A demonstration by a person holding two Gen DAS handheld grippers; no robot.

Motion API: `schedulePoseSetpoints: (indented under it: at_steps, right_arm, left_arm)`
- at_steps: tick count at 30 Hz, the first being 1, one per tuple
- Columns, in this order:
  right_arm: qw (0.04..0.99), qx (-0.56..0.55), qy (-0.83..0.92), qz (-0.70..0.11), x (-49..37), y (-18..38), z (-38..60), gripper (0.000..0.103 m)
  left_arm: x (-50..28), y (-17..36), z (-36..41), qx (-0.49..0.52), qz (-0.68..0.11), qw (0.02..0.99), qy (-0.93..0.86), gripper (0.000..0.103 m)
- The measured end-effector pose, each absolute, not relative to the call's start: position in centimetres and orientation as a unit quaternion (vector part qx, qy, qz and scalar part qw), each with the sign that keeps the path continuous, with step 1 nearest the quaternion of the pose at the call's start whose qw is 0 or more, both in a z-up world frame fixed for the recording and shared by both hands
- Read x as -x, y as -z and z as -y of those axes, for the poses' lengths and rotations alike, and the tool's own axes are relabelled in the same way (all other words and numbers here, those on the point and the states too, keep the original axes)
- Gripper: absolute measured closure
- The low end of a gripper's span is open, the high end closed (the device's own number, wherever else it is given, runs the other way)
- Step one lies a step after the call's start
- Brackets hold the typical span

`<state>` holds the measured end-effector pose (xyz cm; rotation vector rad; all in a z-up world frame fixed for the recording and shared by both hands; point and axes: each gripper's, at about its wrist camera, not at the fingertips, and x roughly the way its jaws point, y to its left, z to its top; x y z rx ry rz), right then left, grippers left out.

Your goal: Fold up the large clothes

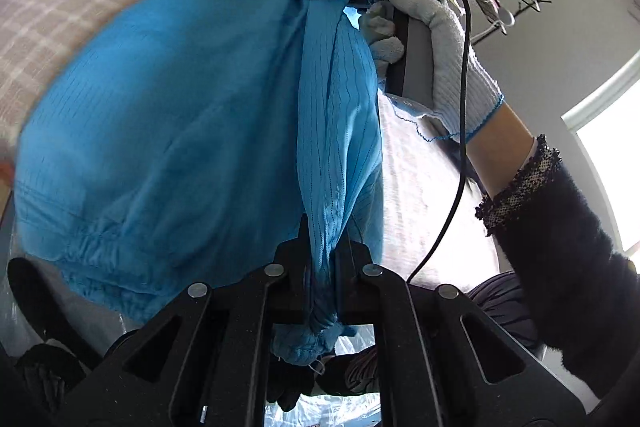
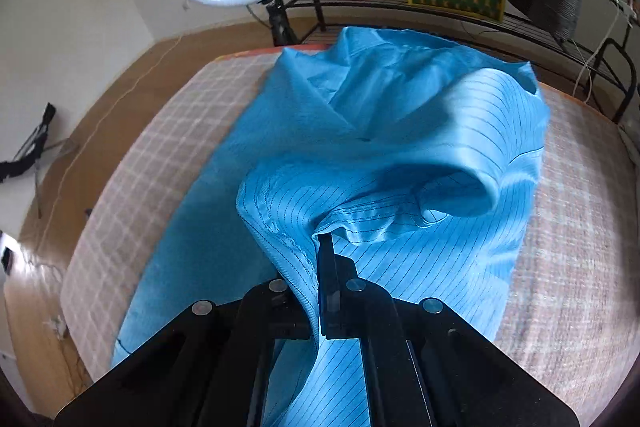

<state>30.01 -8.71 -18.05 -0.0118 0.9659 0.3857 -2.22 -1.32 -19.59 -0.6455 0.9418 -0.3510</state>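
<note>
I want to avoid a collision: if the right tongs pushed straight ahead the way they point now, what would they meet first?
The right tongs, shut on the blue garment, would first push into its raised fold just ahead. Beyond lies the checked bedcover; depth is unclear.

The garment (image 2: 372,147) is bright blue with thin dark stripes. The bed cover (image 2: 168,147) is pale pink with white checks. The glove (image 1: 452,55) is white with blue edge.
</note>
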Motion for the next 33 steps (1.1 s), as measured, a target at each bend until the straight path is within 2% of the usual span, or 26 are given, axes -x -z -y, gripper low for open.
schedulePoseSetpoints:
  at_steps: [5, 10, 12, 14, 17, 25, 27, 28, 32, 33]
  right_arm:
    - [0.858, 0.06, -0.195, -0.472, -30.5, 20.3, 4.2, 0.102]
    - [0.852, 0.062, -0.195, -0.482, -31.2, 21.0, 4.4, 0.099]
    - [0.852, 0.046, -0.203, -0.481, -31.1, 20.2, 5.4, 0.082]
    - [0.853, 0.017, -0.212, -0.477, -30.8, 18.9, 7.0, 0.07]
    - [0.858, -0.024, -0.222, -0.463, -29.3, 16.6, 10.2, 0.07]
    - [0.853, -0.073, -0.21, -0.472, -19.7, 13.8, 19.2, 0.07]
    - [0.842, -0.081, -0.213, -0.49, -16.2, 14.9, 20.5, 0.056]
    - [0.834, -0.089, -0.213, -0.501, -14.3, 15.7, 21.2, 0.053]
    - [0.8, -0.118, -0.231, -0.541, -8.0, 19.7, 21.9, 0.052]
    - [0.793, -0.122, -0.236, -0.549, -7.0, 20.5, 21.6, 0.052]
  left_arm:
    - [2.0, 20.8, 0.7, 0.305, -0.453, 0.825, 0.145, 0.097]
    - [1.5, 21.1, 0.2, 0.301, -0.461, 0.824, 0.136, 0.097]
    - [1.3, 21.6, -0.1, 0.304, -0.466, 0.82, 0.134, 0.097]
    - [0.9, 21.7, -0.2, 0.305, -0.47, 0.817, 0.134, 0.097]
    - [0.6, 21.5, -0.5, 0.304, -0.467, 0.819, 0.136, 0.097]
    - [1.3, 21.7, -1.8, 0.323, -0.474, 0.805, 0.15, 0.097]
    - [1.9, 21.9, -2.2, 0.334, -0.478, 0.797, 0.154, 0.097]
    - [2.0, 21.9, -2.3, 0.34, -0.48, 0.794, 0.157, 0.097]
    - [2.5, 21.7, -2.1, 0.34, -0.496, 0.784, 0.151, 0.092]
    - [2.7, 21.6, -2.0, 0.332, -0.499, 0.786, 0.149, 0.087]
